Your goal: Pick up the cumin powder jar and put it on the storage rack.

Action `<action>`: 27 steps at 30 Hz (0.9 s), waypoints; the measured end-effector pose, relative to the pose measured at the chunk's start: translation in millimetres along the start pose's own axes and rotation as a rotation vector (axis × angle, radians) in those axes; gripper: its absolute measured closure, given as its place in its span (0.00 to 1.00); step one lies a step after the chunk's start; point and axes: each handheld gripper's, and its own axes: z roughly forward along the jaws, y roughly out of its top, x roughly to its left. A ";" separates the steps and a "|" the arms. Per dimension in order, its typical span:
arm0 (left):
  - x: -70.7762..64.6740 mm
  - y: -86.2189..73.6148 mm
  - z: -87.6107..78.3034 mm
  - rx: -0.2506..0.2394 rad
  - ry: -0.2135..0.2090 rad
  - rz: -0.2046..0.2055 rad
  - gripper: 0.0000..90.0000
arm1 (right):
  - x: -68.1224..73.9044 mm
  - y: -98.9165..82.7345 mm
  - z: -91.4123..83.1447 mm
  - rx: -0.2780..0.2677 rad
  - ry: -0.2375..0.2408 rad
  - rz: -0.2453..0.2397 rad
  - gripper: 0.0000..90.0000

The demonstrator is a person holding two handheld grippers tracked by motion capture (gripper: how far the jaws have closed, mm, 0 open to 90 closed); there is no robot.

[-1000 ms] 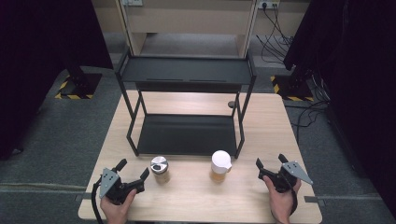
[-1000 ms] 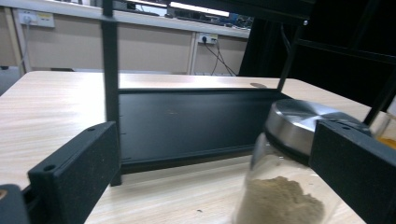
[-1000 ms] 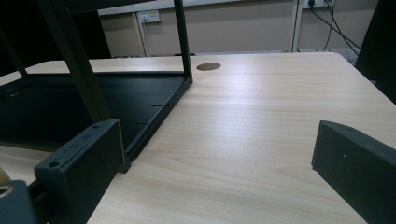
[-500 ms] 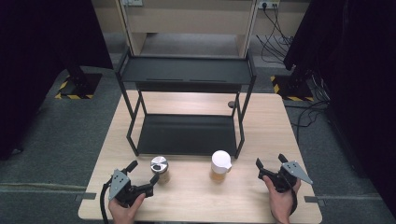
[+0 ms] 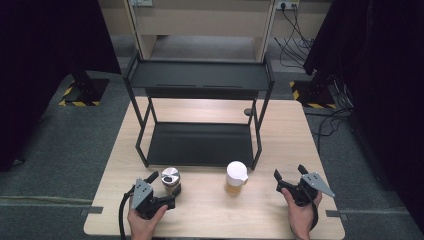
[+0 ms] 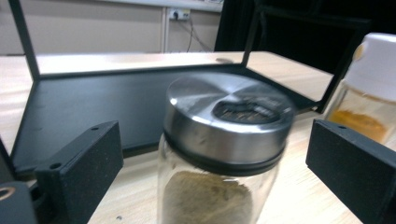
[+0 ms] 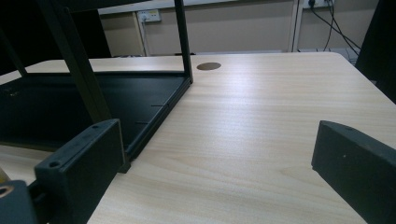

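Note:
A glass spice jar (image 5: pixel 171 180) with a steel shaker lid (image 6: pixel 229 116) and brown powder stands near the table's front, left of centre. My left gripper (image 5: pixel 162 189) reaches around it from the left. In the left gripper view the jar stands between the two jaws with a gap on each side, and the pads (image 6: pixel 81 163) do not touch the glass. These jaws have just been closing a little. A white-capped jar (image 5: pixel 236 177) of orange powder stands to the right. My right gripper (image 5: pixel 289 173) rests open at the front right with nothing between its fingers (image 7: pixel 81 163).
A black two-tier metal rack (image 5: pixel 200 75) stands on the middle of the wooden table (image 5: pixel 295 130), with its lower shelf (image 5: pixel 200 143) just behind both jars. A round cable hole (image 7: pixel 208 66) lies beyond the rack's right leg. Cables run across the floor at the back right.
My left gripper has moved right and forward, from the table's front left up to the steel-lidded jar, which now stands between its jaws. The right hand has kept still.

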 end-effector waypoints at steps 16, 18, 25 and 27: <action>-5.7 4.8 14.8 0.068 0.008 0.025 0.08 | 0.4 -0.4 -0.1 -0.002 0.000 -0.002 0.03; -4.4 5.2 15.5 0.075 0.003 0.020 0.10 | 0.3 -0.3 -0.1 -0.002 0.000 -0.001 0.03; -2.9 5.8 15.8 0.078 -0.002 0.019 0.23 | 0.7 -0.3 0.0 -0.002 -0.001 -0.002 0.03; -4.3 6.5 16.6 0.083 0.004 0.024 0.26 | 0.7 -0.3 0.0 -0.001 -0.001 -0.003 0.03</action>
